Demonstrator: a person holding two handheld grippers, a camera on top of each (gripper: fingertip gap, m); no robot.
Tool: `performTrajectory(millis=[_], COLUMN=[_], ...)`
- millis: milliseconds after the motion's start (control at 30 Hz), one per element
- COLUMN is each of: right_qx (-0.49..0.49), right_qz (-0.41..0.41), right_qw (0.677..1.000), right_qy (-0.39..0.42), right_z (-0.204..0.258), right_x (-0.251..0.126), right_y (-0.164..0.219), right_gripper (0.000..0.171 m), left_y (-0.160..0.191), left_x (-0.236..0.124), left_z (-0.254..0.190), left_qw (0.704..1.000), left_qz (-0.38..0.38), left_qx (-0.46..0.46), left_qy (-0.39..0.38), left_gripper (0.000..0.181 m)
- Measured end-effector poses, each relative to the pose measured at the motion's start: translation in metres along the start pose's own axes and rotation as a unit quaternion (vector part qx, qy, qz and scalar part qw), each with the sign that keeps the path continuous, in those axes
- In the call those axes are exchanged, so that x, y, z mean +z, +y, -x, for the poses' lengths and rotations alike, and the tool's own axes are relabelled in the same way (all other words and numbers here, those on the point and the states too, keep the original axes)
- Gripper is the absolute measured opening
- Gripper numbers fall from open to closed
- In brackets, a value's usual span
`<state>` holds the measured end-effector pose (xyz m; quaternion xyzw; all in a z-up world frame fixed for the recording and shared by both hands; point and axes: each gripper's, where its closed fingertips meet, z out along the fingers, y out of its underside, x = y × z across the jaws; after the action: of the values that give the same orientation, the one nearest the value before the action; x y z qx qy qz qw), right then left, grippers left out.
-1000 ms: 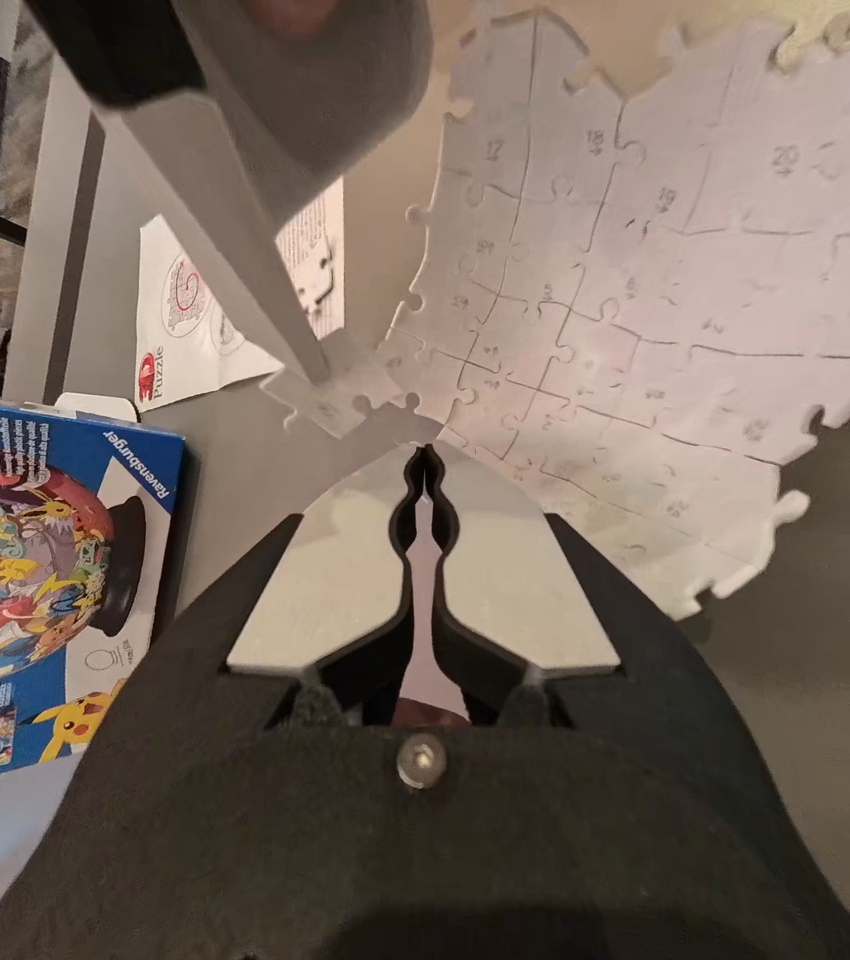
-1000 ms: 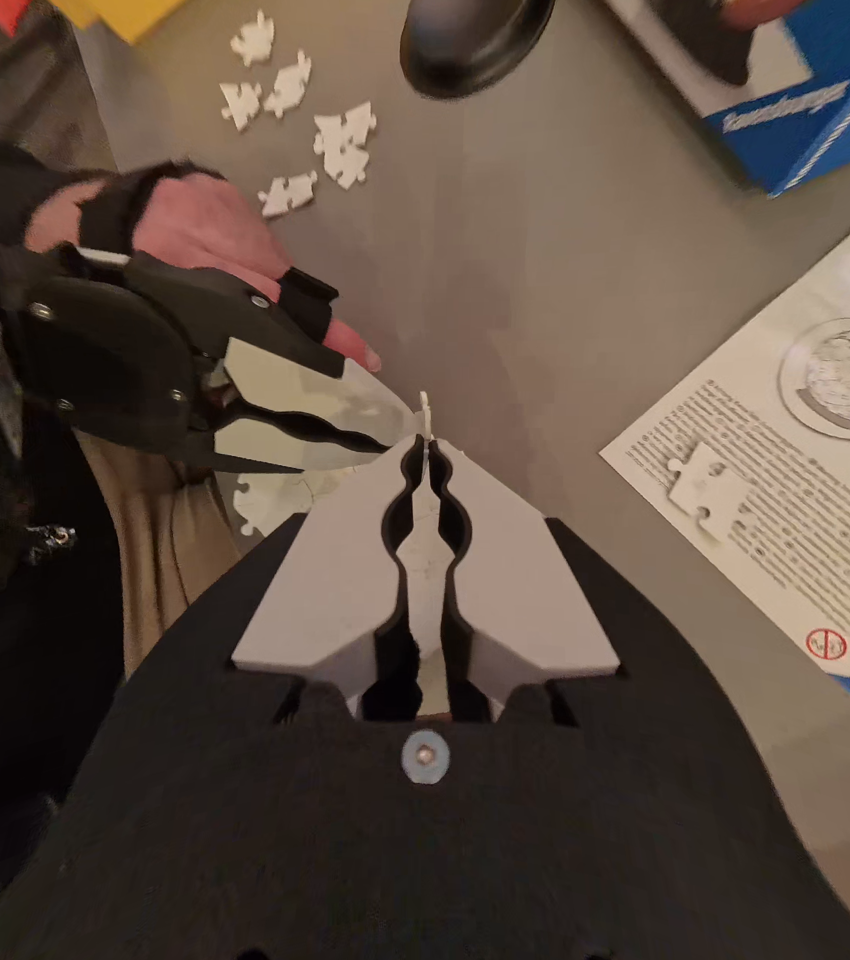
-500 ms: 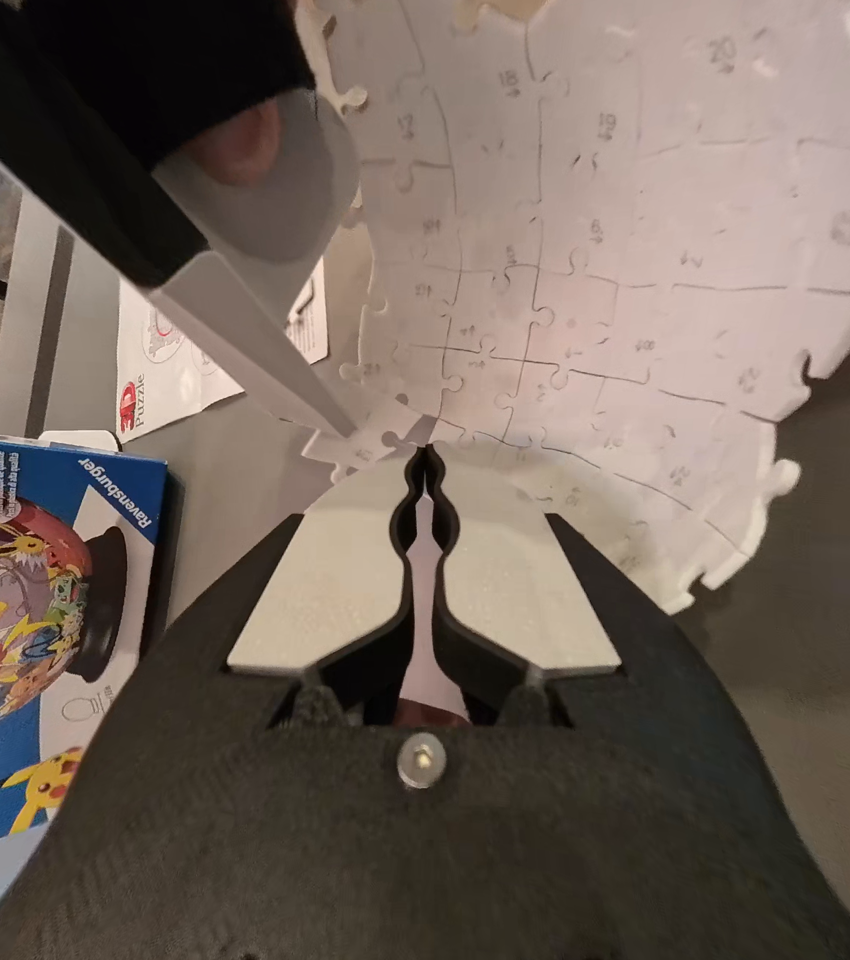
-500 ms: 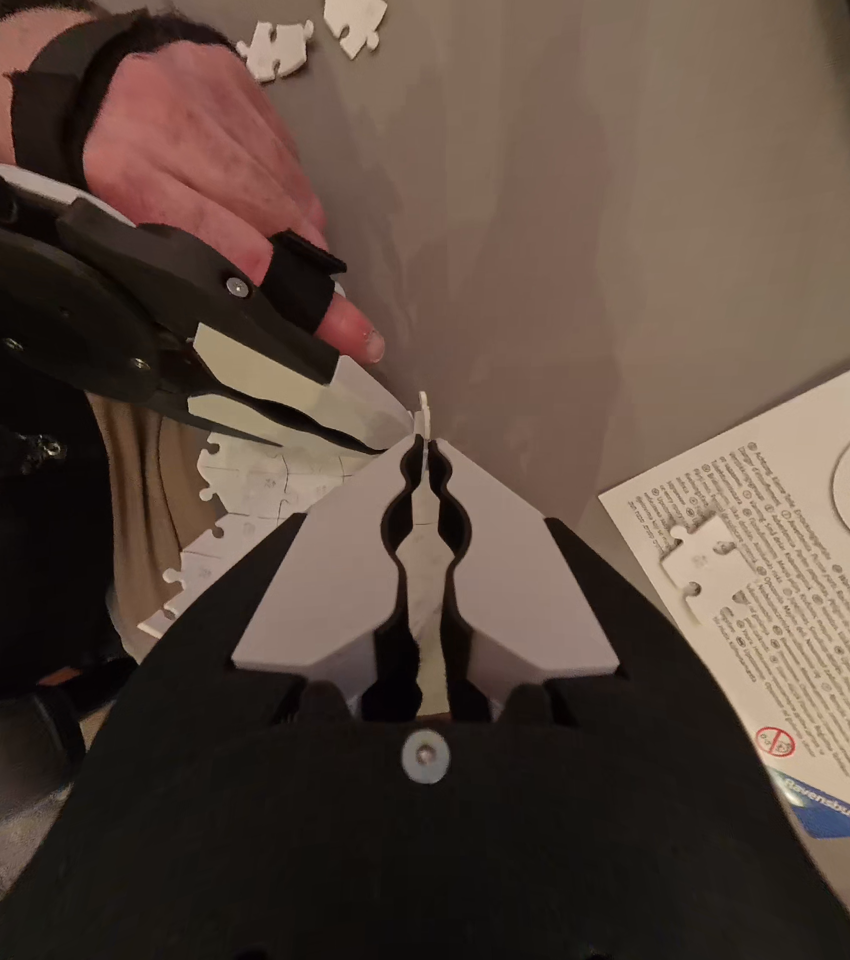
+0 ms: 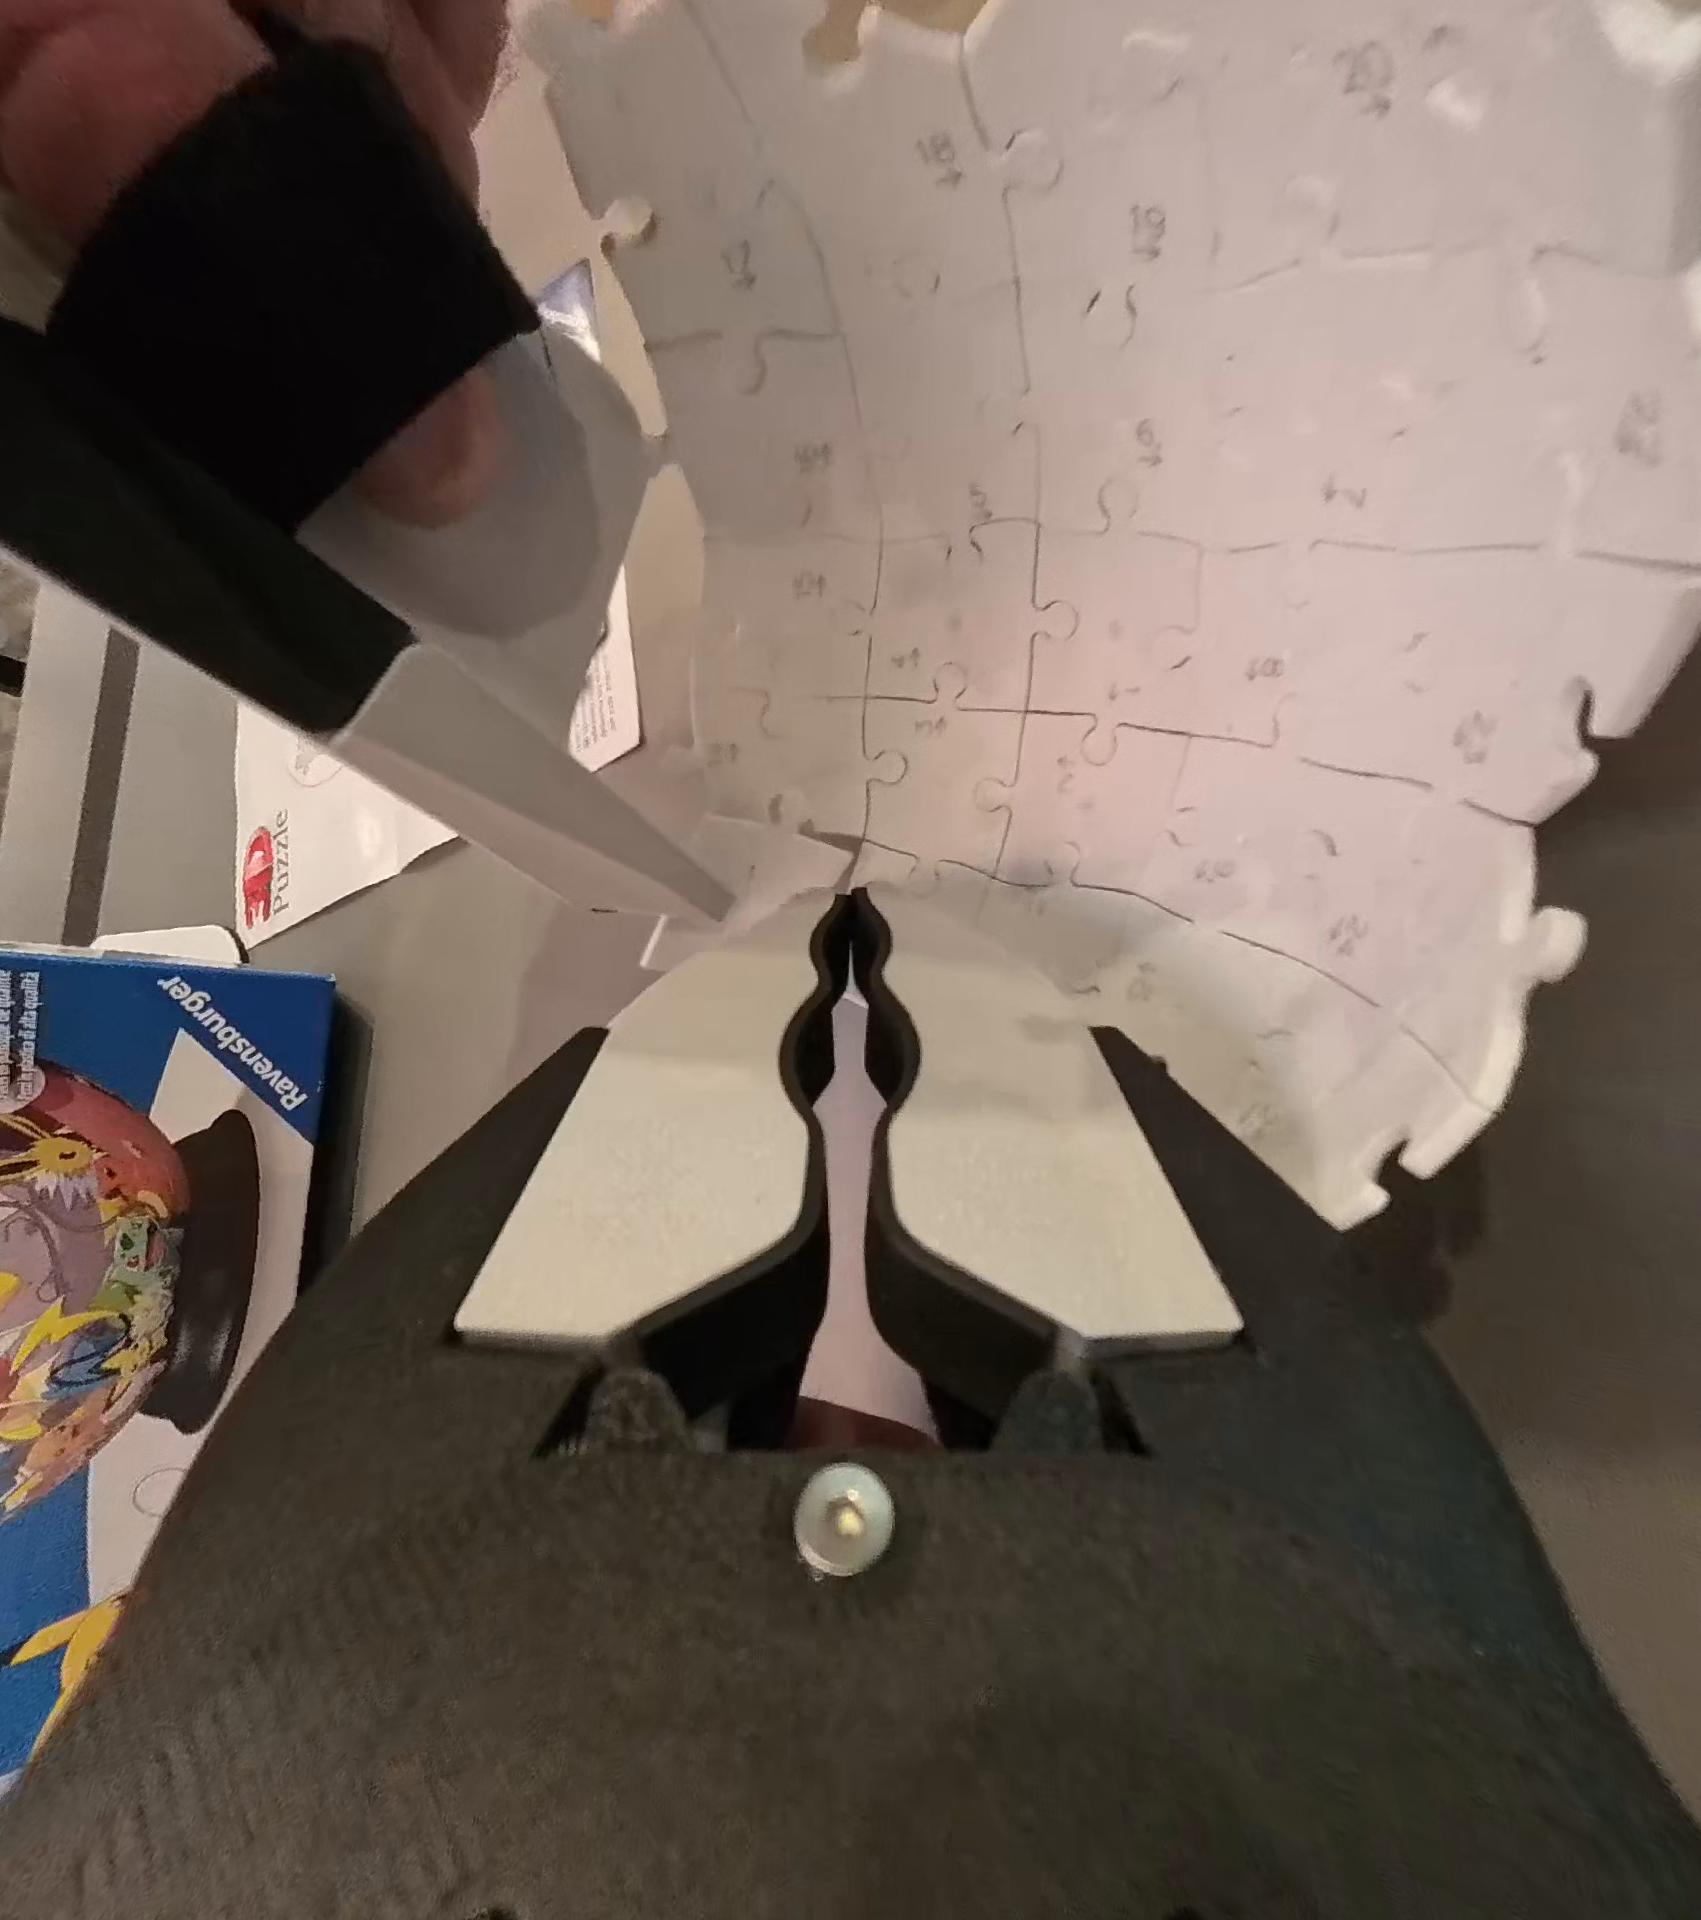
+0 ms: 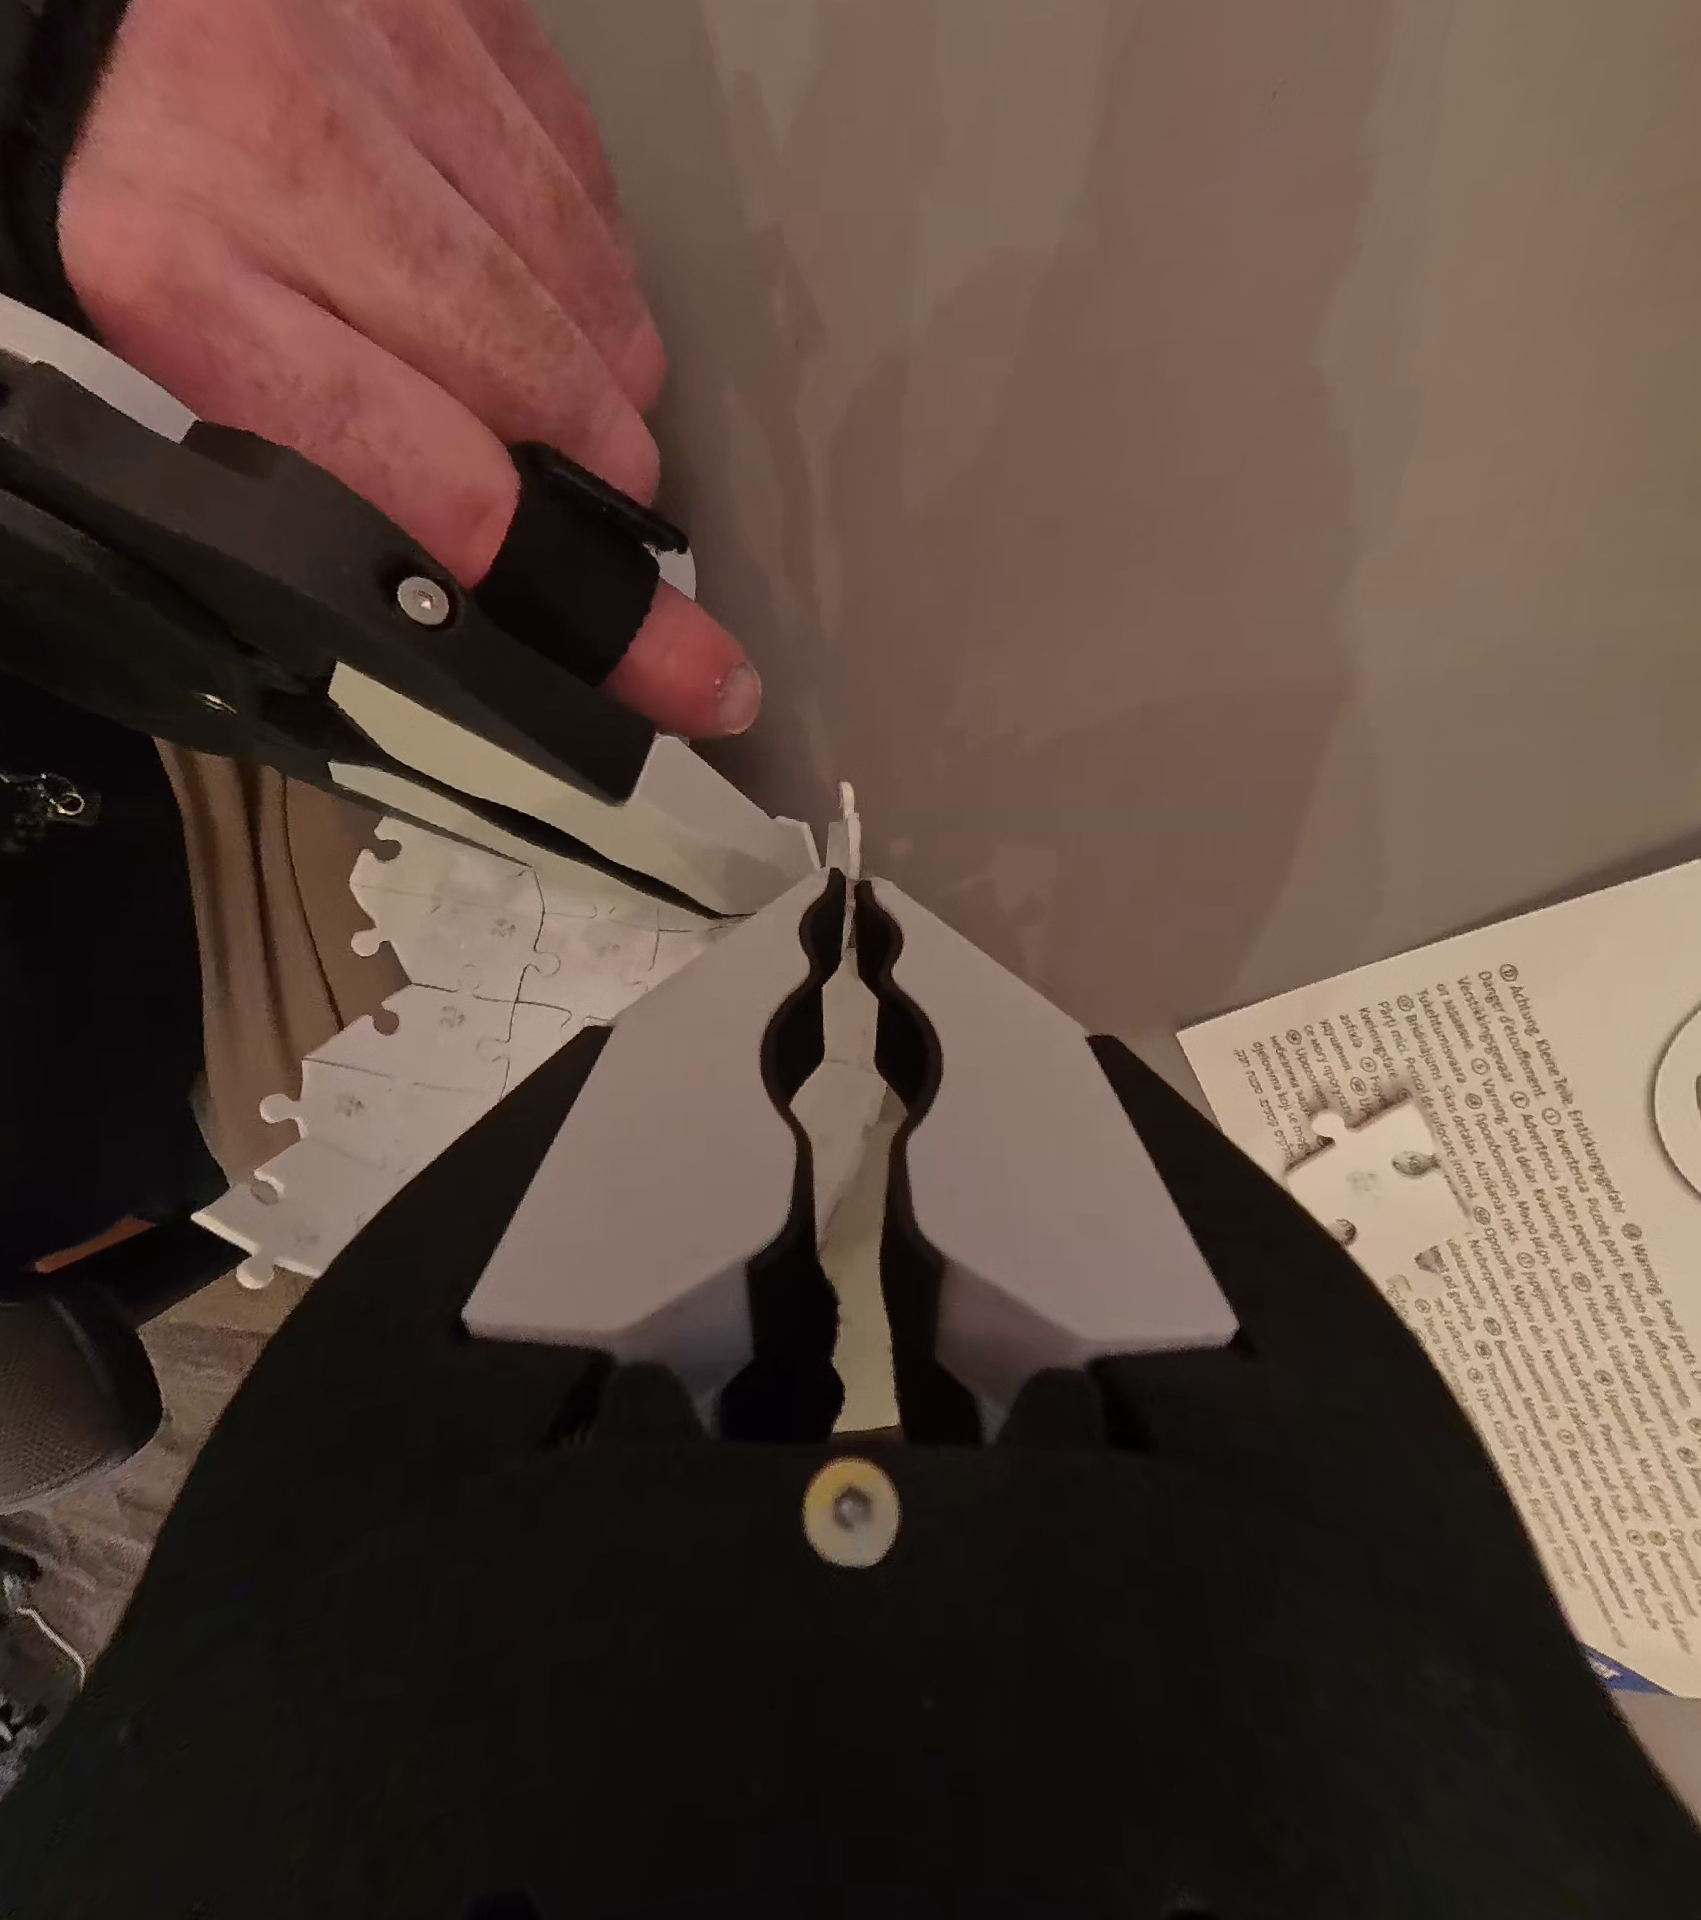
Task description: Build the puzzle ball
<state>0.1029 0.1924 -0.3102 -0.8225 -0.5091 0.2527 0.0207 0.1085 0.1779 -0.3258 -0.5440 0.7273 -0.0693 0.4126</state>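
Note:
The puzzle ball is a curved white shell of joined pieces (image 5: 1189, 571), seen from its numbered inside. My left gripper (image 5: 851, 899) is shut on the shell's lower edge and holds it up off the table. It also shows in the right wrist view (image 6: 721, 894), coming in from the left with a hand on it. My right gripper (image 6: 846, 883) is shut on a single white puzzle piece (image 6: 846, 821). In the left wrist view the right gripper (image 5: 711, 904) comes in from the upper left. Its piece (image 5: 763, 862) touches the shell's edge just left of my left gripper's tips.
A blue puzzle box (image 5: 98, 1247) lies on the grey table (image 6: 1241, 416) at the left. A white instruction sheet (image 6: 1552, 1195) lies at the right with one loose piece (image 6: 1365, 1153) on it. The shell's outer rim (image 6: 451, 966) hangs over the table edge. Only a small space, under 4 cm, lies between the two pairs of fingers.
The shell has swung up and nearer in the left view. The right gripper has brought its piece in against the shell's edge, and the two grippers' tips now stand close together.

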Motion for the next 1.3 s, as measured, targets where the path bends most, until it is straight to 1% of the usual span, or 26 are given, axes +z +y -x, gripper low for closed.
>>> performTrajectory(millis=[233, 867, 1133, 1300], right_qx=[-0.024, -0.077, -0.097, -0.101], right_qz=[0.037, 0.141, 0.157, 0.153], right_qw=[0.999, 0.984, 0.978, 0.978], right_qy=[0.004, 0.083, 0.099, 0.098], right_z=[0.001, -0.008, -0.009, -0.009], right_x=[0.002, 0.000, 0.001, 0.003], right_y=[0.003, 0.009, 0.010, 0.007], right_gripper=[0.000, 0.001, 0.002, 0.002], left_y=[-0.001, -0.002, -0.002, -0.002], left_x=[0.001, 0.005, 0.005, 0.005], left_z=[-0.001, -0.003, -0.004, -0.004], left_qw=[1.000, 0.999, 0.999, 0.999], left_qz=[-0.002, 0.003, 0.002, 0.002], left_qx=[0.014, 0.039, 0.044, 0.047], left_qy=[-0.004, -0.007, -0.008, -0.009], left_gripper=[0.000, 0.000, 0.000, 0.000])
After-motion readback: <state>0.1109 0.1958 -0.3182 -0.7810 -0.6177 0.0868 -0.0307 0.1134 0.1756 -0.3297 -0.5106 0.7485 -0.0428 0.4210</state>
